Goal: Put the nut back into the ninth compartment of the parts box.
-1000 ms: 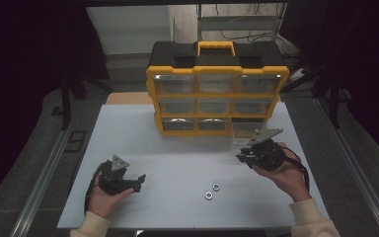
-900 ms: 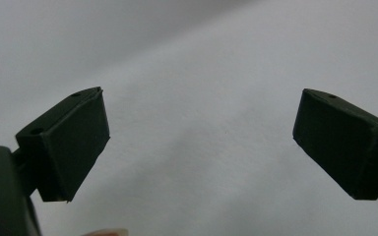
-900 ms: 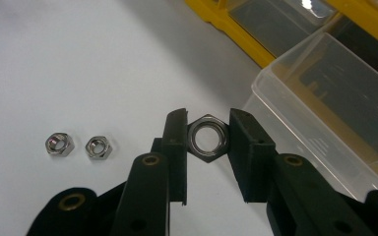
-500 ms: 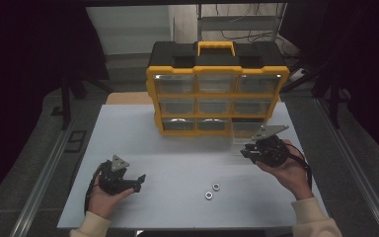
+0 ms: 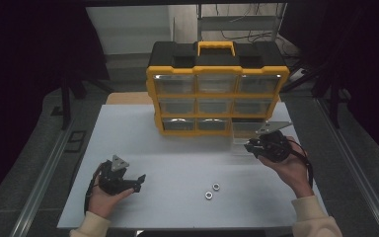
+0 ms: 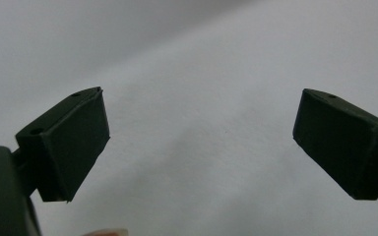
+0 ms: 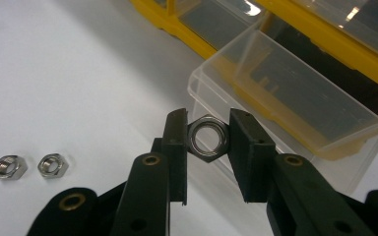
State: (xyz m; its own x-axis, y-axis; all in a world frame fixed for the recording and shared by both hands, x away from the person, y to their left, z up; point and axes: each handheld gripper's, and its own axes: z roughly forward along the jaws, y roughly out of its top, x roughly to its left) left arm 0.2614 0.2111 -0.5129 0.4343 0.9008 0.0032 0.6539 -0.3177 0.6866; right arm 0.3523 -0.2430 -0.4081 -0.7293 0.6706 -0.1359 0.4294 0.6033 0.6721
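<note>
The right gripper [image 7: 206, 142] pinches a steel hex nut [image 7: 206, 138] by two opposite flats, its bore facing the right gripper view's camera; being squat, it has no real long axis. It hangs just before the pulled-out clear drawer [image 7: 295, 98] at the bottom right of the yellow-and-black organizer [image 5: 217, 94]. Two more nuts [image 5: 212, 190] lie side by side on the white table [image 5: 177, 148], well apart from the drawer. Nothing stands between the held nut and the drawer's rim. The left gripper [image 5: 139, 179] rests low near the table's front left, jaws wide and holding nothing. I can read no writing.
</note>
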